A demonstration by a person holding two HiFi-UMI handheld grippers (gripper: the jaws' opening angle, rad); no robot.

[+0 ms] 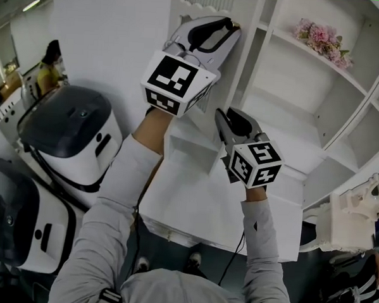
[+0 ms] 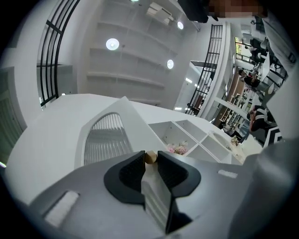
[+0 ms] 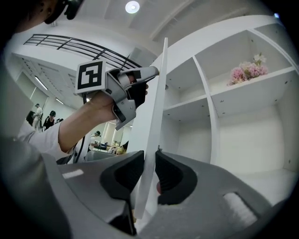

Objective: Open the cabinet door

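Observation:
The white cabinet door stands partly open, and the right gripper view shows it edge-on. Its face has a slatted arched panel. My left gripper is high on the door and its pads close on the door's edge. A small wooden knob sits just past the fingertips of the left gripper. Lower down, my right gripper clamps the same edge, and the panel fills the gap in the right gripper. The open shelves behind the door hold pink flowers.
Two white-and-black machines stand on the floor to the left. The cabinet's white lower top juts toward me under both arms. An ornate white piece sits at the right. People stand far off on the left.

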